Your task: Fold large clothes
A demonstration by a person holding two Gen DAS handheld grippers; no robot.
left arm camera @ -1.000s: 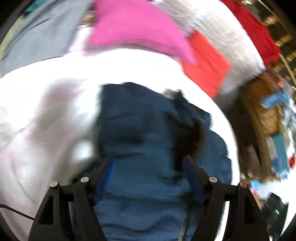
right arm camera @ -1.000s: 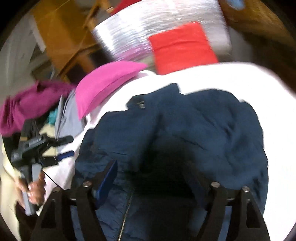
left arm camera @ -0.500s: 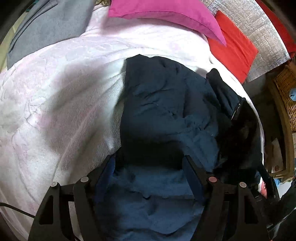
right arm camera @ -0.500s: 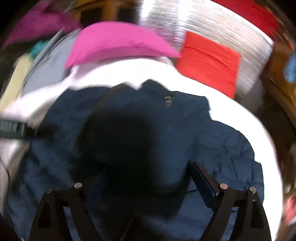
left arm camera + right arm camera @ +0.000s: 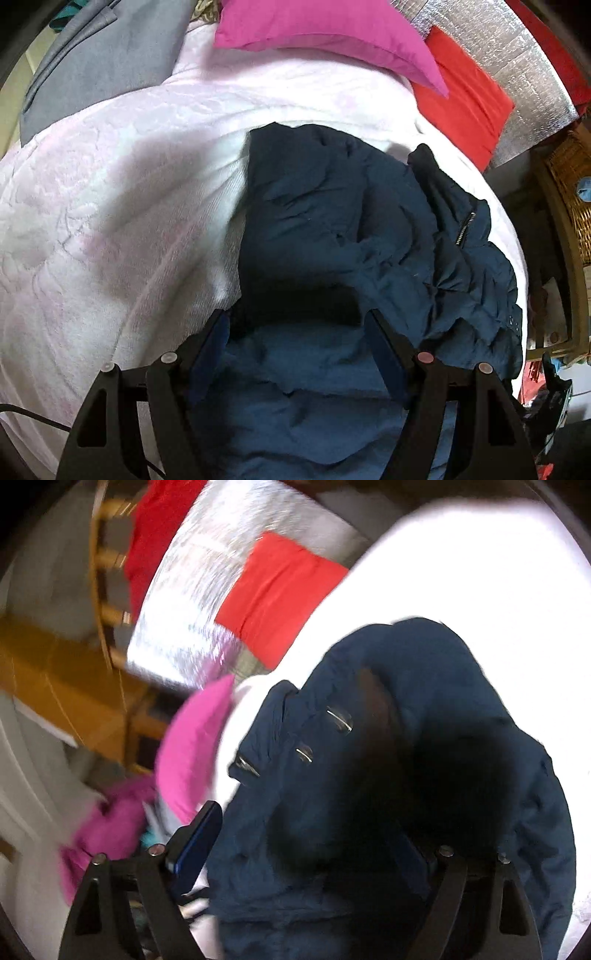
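Note:
A navy blue padded jacket (image 5: 332, 221) lies crumpled on a white, pink-tinged blanket (image 5: 110, 221); its zipper pull (image 5: 465, 229) shows on the right. My left gripper (image 5: 297, 317) hangs just over the jacket's near part, open, with fabric under and between its fingers and neither pad pressing on it. In the blurred right wrist view the jacket (image 5: 406, 657) fills the lower right, with metal snaps (image 5: 338, 718) along one edge. My right gripper (image 5: 310, 830) stands open over it; its right finger is lost in dark shadow.
A pink pillow (image 5: 325, 29), a red cushion (image 5: 461, 99) and a silver foil mat (image 5: 517, 48) lie at the far end. A grey garment (image 5: 103, 62) is at the far left, a wicker basket (image 5: 572, 184) at the right. Wooden furniture (image 5: 55, 672) stands beyond.
The right wrist view has rolled and swung, so the jacket now sits lower right and the hand with the other gripper is gone from it. The left gripper has edged closer over the jacket.

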